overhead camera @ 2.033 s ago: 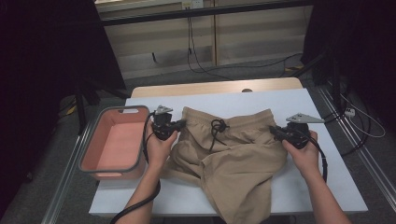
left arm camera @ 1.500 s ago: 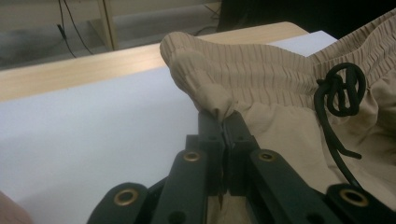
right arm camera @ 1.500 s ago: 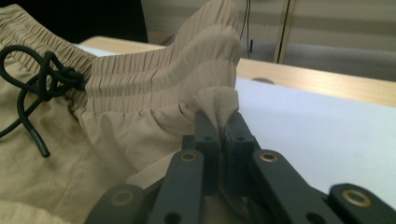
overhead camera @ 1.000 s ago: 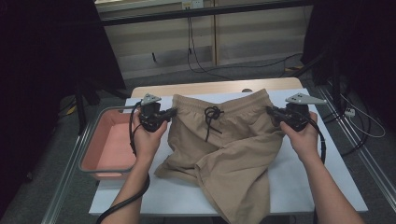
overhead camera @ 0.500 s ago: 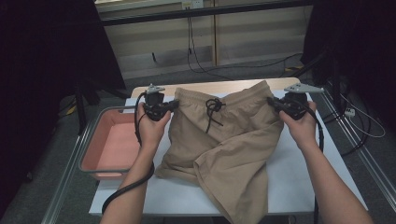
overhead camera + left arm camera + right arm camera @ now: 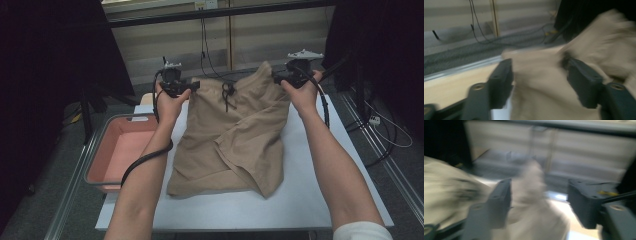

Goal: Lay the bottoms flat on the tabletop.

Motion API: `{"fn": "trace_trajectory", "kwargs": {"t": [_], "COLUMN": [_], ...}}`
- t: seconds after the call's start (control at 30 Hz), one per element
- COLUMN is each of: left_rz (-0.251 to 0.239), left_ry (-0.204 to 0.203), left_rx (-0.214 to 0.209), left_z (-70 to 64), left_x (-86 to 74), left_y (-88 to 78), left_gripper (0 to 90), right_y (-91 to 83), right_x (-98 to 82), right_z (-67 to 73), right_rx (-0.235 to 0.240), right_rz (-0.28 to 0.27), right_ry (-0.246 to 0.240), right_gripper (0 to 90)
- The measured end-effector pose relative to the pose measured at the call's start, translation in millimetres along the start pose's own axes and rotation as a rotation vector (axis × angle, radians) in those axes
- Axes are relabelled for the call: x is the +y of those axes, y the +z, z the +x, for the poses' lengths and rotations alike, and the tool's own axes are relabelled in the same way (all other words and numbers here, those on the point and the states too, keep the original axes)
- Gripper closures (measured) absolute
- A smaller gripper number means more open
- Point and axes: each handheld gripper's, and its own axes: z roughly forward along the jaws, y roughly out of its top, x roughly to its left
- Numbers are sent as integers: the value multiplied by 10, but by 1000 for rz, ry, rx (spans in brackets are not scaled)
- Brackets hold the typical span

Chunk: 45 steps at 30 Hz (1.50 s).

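1. Worktop [image 6: 320, 165]: white, wooden strip at far edge; grey floor around.
2. Shorts [image 6: 235, 140]: tan, spread mid-worktop, waistband at far edge.
3. Tub [image 6: 122, 150]: pink, left of worktop.
4. Left hand-held gripper [image 6: 192, 86], right hand-held gripper [image 6: 276, 76]: jaws just opened, spread, waistband cloth loose between them.
5. Wall: pale panels, hanging cables.

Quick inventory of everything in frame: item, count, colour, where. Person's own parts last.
shorts: 1, tan, spread across the table middle, waistband at the far edge
drawstring: 1, dark, at the waistband centre
table: 1, white top
tray: 1, pink with grey rim, on the table's left
cables: several, black, hanging at the back wall
left gripper: 1, black, at the waistband's left corner; jaws just opened, cloth between them
right gripper: 1, black, at the right corner; jaws just opened, cloth between them
forearms: 2, bare, from the bottom edge
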Motion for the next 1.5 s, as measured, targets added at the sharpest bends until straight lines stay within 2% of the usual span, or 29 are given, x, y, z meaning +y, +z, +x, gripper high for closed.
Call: {"fn": "trace_trajectory", "kwargs": {"t": [0.07, 0.1, 0.17, 0.27, 0.37, 0.43, 0.57, 0.67, 0.83, 1.07, 1.23, 1.37, 1.5], "left_rz": [1, 5, 24, 30, 40, 49, 59, 64, 86, 112, 103, 106, 107], "left_ry": [4, 1, 1, 15, 14, 8, 28, 37, 57, 85, 91, 104, 90], "left_rx": [-22, -33, -60, -82, -96, -103, -112, -117, -134, -146, -146, -144, -145], "left_z": [-38, -67, -128, -230, -306, -348, -432, -485, -565, -633, -640, -634, -633], "left_x": [-136, -202, -326, -493, -642, -728, -865, -958, -1111, -1289, -1355, -1402, -1453], "left_y": [-18, -38, -91, -192, -290, -347, -461, -519, -590, -654, -742, -800, -833], "left_gripper": [253, 232, 210, 190, 179, 173, 155, 149, 132, 127, 123, 123, 121], "right_y": [-54, -97, -199, -366, -543, -650, -841, -942, -1045, -1059, -1070, -1059, -1021], "right_x": [-118, -183, -318, -519, -696, -807, -1014, -1165, -1388, -1474, -1448, -1429, -1422], "right_z": [135, 203, 337, 508, 639, 705, 818, 898, 995, 1100, 1180, 1300, 1449], "right_rx": [23, 43, 86, 129, 168, 170, 202, 212, 238, 262, 277, 301, 325], "right_rz": [24, 40, 72, 108, 111, 121, 126, 141, 150, 164, 156, 155, 160], "right_ry": [-57, -68, -100, -151, -163, -167, -159, -179, -183, -213, -219, -247, -278], "right_gripper": [246, 229, 178, 156, 152, 152, 152, 152, 150, 147, 147, 147, 144]}}
